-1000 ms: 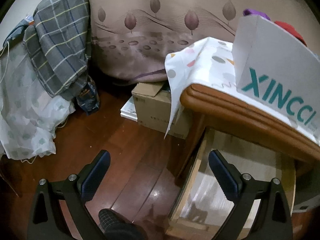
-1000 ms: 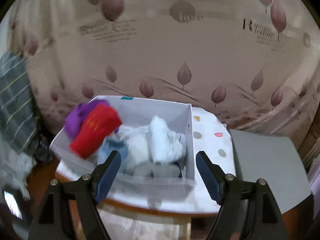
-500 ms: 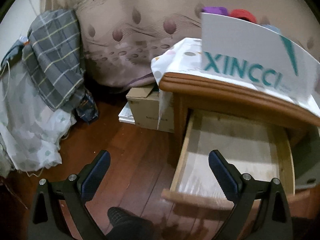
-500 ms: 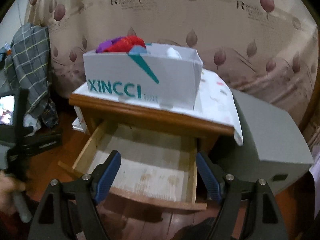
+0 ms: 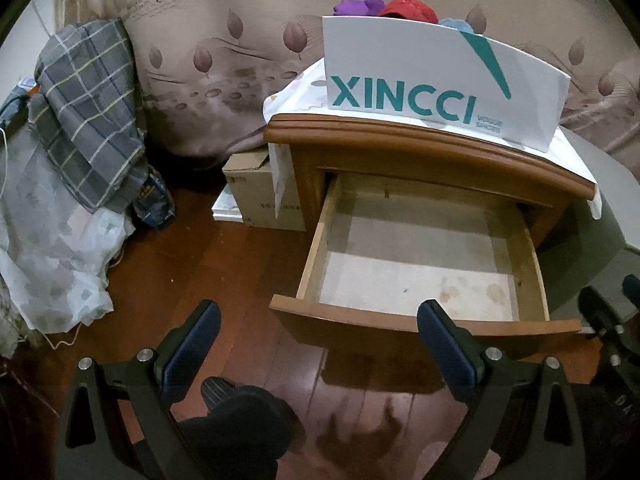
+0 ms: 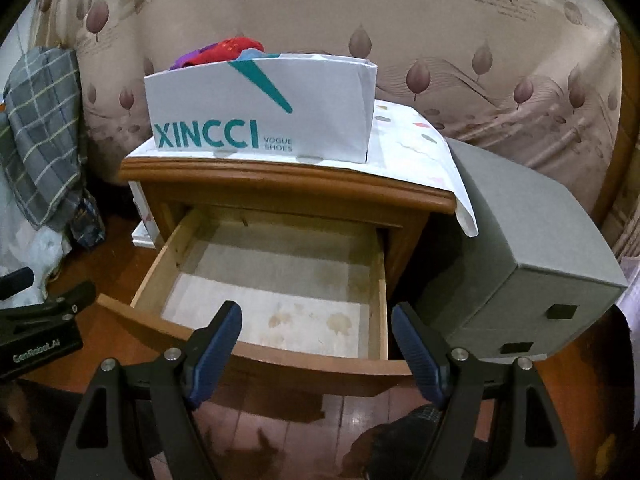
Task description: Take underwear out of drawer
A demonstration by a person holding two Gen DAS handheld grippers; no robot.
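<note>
Hovering low over the wood floor [image 5: 224, 264], the left claw [image 5: 318, 336] is spread wide, nothing between its blue pads [image 5: 192, 336]. Left view: drawer [image 5: 424, 264] pulled fully out of the nightstand [image 5: 400, 148], its pale stained bottom bare. White XINCCI box [image 5: 440, 80] sits on top of the nightstand, on a dotted cloth [image 5: 296, 84]. Underwear [image 5: 404, 8] shows above the box rim: purple, red and light blue pieces bunched together. Cardboard carton [image 5: 248, 196] on the floor just left of the nightstand; plaid cloth [image 5: 88, 112] draped over a heap at far left. Right claw's black frame peeks in at the right edge.

Right view: right claw [image 6: 316, 346] also wide open, holding nothing, poised in front of the drawer's [image 6: 276, 280] front edge. Drawer interior bare here too. Underwear [image 6: 224, 52] heaped at the left end of the box [image 6: 264, 116]. Grey case [image 6: 528, 248] stands just right of the nightstand [image 6: 288, 180]. Left claw's body [image 6: 36, 324] visible at left edge.
</note>
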